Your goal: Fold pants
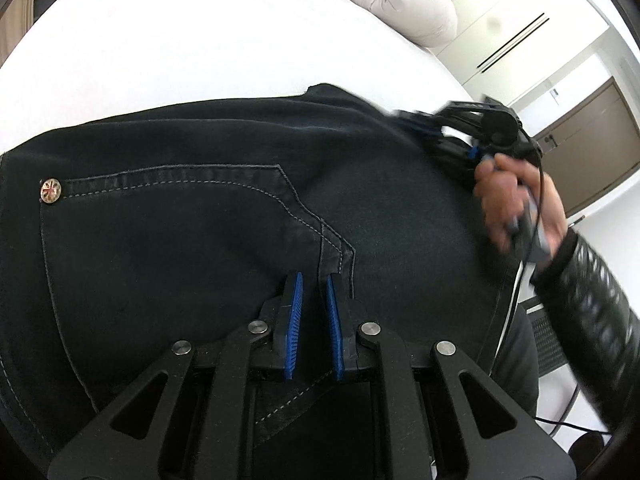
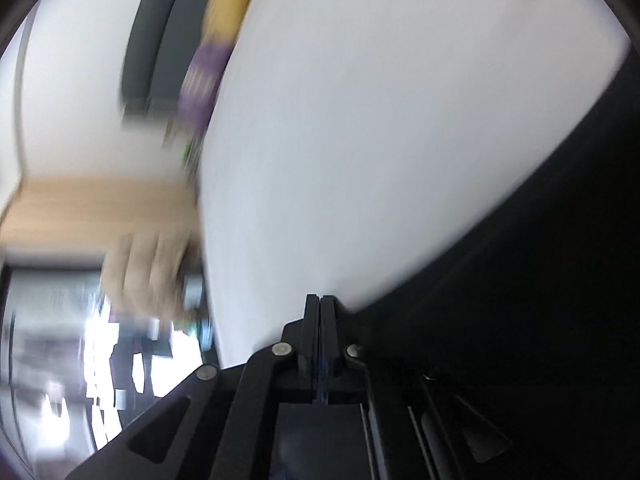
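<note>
White bed [image 1: 180, 52]: dark pants [image 1: 180, 240], beige duvet [image 1: 404, 4].

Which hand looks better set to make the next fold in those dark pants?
Probably the left. The left claw is already pinched on the pants at a stitched seam, ready to lift. The right claw is shut on nothing over the white surface.

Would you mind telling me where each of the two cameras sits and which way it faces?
Left wrist: on the left gripper, facing down at the dark pants it pinches on the white surface; the person's right hand shows.
Right wrist: on the right gripper, jaws shut, blurred, facing along the white surface; no hand is clear.
Shared: the dark pants and the white surface.
</note>
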Demonstrator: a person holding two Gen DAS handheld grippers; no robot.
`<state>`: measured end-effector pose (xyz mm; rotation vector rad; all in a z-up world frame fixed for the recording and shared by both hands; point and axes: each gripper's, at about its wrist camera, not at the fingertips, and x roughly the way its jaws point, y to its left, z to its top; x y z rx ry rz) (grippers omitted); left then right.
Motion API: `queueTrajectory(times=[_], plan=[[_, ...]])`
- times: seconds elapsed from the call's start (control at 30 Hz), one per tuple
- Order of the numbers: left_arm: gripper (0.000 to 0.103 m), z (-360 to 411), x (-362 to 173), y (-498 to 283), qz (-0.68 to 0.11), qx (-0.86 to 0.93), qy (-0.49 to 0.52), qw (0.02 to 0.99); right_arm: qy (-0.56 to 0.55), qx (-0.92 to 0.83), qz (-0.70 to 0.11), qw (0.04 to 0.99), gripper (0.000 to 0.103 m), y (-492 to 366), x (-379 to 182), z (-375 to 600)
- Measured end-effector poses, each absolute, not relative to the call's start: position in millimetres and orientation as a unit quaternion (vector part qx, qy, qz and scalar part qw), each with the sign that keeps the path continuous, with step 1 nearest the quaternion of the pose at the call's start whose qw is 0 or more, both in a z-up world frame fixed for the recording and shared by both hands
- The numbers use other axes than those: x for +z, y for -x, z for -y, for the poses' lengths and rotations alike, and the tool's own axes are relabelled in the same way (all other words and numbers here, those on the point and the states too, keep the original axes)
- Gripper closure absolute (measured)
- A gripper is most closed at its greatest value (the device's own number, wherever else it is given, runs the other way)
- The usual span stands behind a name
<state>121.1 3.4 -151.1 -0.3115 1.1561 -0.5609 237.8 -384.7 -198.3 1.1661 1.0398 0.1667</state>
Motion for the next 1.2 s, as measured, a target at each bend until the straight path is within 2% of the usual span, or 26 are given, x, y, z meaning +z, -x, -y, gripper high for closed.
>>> queueTrajectory(times=[0.03, 0.13, 0.2, 0.3, 0.37, 0.43, 0.53, 0.63, 0.77, 0.83, 0.9, 1.07, 1.1, 1.2], plan=[[0.091, -4.4, -150.8, -120.2, -0.536, -0.26, 0.145, 0.79, -0.53, 0.04, -0.449, 0.718, 0.098, -230.1, -187.7, 410.2], [0.091, -5.9, -151.9, -117.5, -0.534, -0.258, 0.147, 0.792, -0.543, 0.071, -0.404, 0.732, 0.098, -202.8, -156.4, 431.5], [0.091, -12.5, -153.2, -118.3, -0.534, -0.257, 0.146, 0.792, -0.525, 0.122, -0.415, 0.733, 0.098, -179.2, -143.7, 418.1], [0.091, -5.2, -152.7, -113.9, -0.535, -0.254, 0.139, 0.794, -0.513, 0.147, -0.454, 0.714, 0.098, -157.4, -165.1, 404.9], [0.091, -0.5, -150.4, -113.6, -0.536, -0.253, 0.134, 0.794, -0.528, 0.107, -0.468, 0.701, 0.103, -157.9, -195.7, 422.2], [0.091, 4.3, -149.6, -112.6, -0.537, -0.251, 0.13, 0.794, -0.573, 0.1, -0.432, 0.689, 0.103, -158.8, -205.5, 452.3], [0.091, 5.9, -149.7, -114.0, -0.537, -0.25, 0.133, 0.794, -0.545, 0.034, -0.41, 0.73, 0.103, -168.1, -191.9, 495.7], [0.091, 8.8, -150.3, -114.1, -0.538, -0.251, 0.135, 0.793, -0.577, -0.03, -0.371, 0.727, 0.103, -159.2, -200.0, 552.6], [0.091, 6.9, -149.7, -112.6, -0.537, -0.25, 0.132, 0.795, -0.554, -0.105, -0.322, 0.761, 0.098, -140.7, -156.5, 590.7], [0.091, 7.5, -151.8, -112.4, -0.536, -0.249, 0.132, 0.796, -0.548, -0.055, -0.32, 0.771, 0.098, -135.6, -136.8, 578.0], [0.091, 8.7, -152.1, -111.8, -0.535, -0.248, 0.132, 0.797, -0.532, 0.016, -0.356, 0.768, 0.098, -132.6, -132.2, 540.6], [0.091, 11.3, -147.8, -109.4, -0.536, -0.246, 0.124, 0.798, -0.522, 0.153, -0.457, 0.703, 0.098, -119.7, -179.8, 414.8], [0.091, 11.8, -146.0, -109.4, -0.536, -0.246, 0.123, 0.798, -0.519, 0.151, -0.47, 0.697, 0.103, -117.2, -191.0, 404.7], [0.09, 11.4, -141.5, -106.1, -0.536, -0.246, 0.116, 0.799, -0.545, 0.134, -0.435, 0.704, 0.103, -105.3, -201.4, 435.7]])
